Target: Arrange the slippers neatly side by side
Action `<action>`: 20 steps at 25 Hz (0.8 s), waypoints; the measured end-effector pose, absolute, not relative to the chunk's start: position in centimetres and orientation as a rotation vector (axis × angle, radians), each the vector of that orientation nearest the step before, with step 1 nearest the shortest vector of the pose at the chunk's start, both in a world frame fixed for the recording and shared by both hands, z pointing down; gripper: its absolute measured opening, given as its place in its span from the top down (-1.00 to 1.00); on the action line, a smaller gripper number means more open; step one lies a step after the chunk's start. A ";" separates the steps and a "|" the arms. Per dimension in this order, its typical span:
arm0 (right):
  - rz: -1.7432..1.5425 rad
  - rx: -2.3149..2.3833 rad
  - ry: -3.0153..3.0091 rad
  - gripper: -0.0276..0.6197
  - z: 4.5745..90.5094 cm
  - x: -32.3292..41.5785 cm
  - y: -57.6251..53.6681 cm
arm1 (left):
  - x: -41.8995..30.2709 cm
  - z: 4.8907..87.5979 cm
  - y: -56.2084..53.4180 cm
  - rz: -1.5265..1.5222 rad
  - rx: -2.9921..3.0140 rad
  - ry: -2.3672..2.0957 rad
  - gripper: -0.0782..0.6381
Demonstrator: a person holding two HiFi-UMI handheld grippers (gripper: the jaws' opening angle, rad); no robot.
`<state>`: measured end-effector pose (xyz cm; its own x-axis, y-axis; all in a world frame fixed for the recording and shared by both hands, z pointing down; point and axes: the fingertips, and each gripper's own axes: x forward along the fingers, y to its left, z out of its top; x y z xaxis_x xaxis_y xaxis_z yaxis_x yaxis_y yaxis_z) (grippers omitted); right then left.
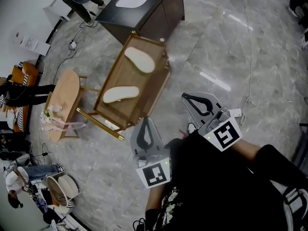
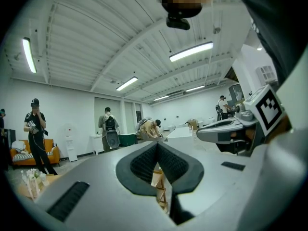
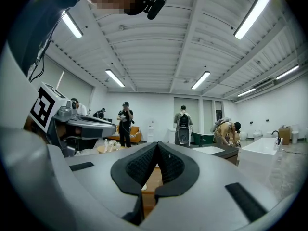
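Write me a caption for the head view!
Left gripper and right gripper, both shut, before a wooden table bearing two white slippers.

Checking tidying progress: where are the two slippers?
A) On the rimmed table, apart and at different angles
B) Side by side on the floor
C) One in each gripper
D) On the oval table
A: the far slipper and near slipper both lie on the rimmed table, apart and angled differently.
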<state>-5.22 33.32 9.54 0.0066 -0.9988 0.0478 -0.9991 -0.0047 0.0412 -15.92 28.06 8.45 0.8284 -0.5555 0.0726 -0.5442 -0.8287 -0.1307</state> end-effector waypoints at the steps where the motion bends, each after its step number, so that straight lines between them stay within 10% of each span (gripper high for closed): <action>1: 0.008 2.187 -2.172 0.92 9.6 -4.9 33.2 | -15.6 8.4 28.0 -0.167 -2.901 0.873 0.77; 20: 0.029 2.225 -2.175 0.92 10.3 -2.7 33.5 | -13.6 9.3 27.8 -0.231 -2.889 0.871 0.77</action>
